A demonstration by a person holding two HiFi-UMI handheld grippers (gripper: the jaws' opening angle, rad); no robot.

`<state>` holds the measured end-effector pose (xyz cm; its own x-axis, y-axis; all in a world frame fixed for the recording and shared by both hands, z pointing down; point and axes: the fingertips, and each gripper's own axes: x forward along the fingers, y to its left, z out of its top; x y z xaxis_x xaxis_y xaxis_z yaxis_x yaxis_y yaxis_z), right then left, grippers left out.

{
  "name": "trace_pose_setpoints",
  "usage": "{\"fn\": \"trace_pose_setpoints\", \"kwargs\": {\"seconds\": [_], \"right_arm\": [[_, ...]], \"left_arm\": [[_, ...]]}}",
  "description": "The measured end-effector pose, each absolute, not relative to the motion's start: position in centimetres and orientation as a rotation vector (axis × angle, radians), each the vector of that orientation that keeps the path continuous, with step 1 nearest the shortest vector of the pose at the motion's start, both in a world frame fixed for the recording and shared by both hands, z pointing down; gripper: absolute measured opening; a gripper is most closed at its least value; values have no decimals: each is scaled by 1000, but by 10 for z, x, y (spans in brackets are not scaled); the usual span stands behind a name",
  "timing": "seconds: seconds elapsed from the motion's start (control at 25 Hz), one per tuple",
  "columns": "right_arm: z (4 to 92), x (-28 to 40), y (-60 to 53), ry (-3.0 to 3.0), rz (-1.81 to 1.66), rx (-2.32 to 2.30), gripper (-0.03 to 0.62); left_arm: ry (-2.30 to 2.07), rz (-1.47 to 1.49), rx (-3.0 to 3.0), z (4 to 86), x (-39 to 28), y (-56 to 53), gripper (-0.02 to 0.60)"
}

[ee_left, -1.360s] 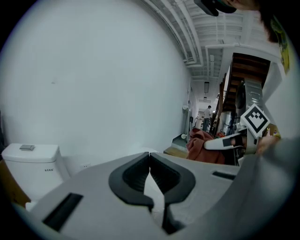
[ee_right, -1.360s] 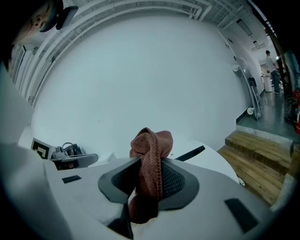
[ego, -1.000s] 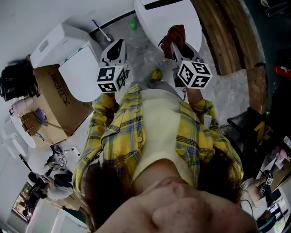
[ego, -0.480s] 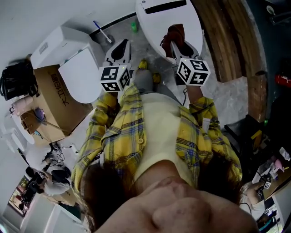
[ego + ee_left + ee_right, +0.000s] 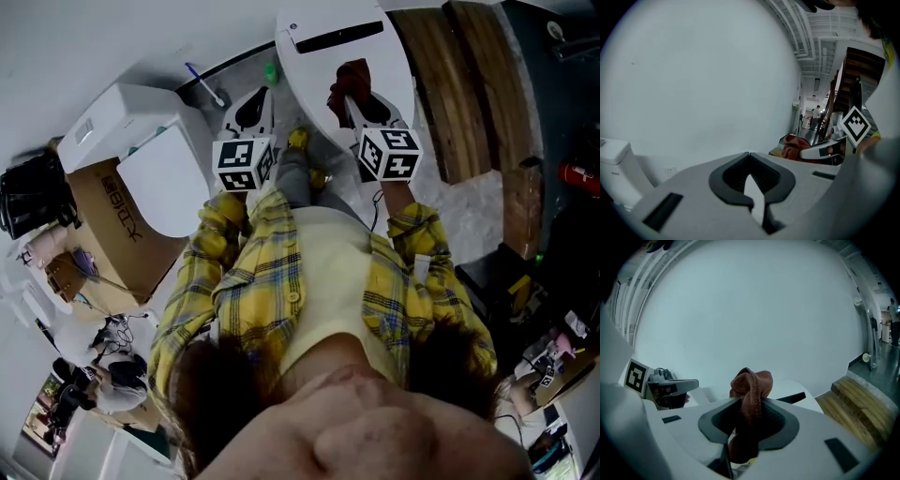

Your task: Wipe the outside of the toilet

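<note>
Right gripper (image 5: 745, 414) is clamped shut on a rust-brown, knobbly-weave rag (image 5: 751, 389). The rag is bunched into a lump that pokes up above the jaws, with more hanging below them. Left gripper (image 5: 750, 161) has its jaws pressed together with nothing in them, just a thin pale sliver showing lower down. From the head view, the rag sits over the smooth, glossy white toilet with the black slot on top (image 5: 314, 66), but I honestly can't tell if it's touching the porcelain or just above it. The toilet's lower half is hidden behind the person's yellow plaid shirt (image 5: 244, 281). A second white toilet (image 5: 159, 164) stands off to the left beside a brown cardboard box (image 5: 117, 202), and rough wooden planks (image 5: 450, 84) are on the right.
</note>
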<state>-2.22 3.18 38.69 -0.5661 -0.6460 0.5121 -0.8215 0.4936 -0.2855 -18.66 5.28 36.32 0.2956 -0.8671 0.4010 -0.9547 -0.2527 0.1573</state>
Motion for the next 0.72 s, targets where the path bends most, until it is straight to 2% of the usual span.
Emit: {"fn": "trace_pose_setpoints", "kwargs": {"seconds": [0.72], "right_arm": [[465, -105, -106, -2338, 637, 981, 124]], "left_arm": [[-1608, 353, 2083, 435, -224, -67, 9]]}}
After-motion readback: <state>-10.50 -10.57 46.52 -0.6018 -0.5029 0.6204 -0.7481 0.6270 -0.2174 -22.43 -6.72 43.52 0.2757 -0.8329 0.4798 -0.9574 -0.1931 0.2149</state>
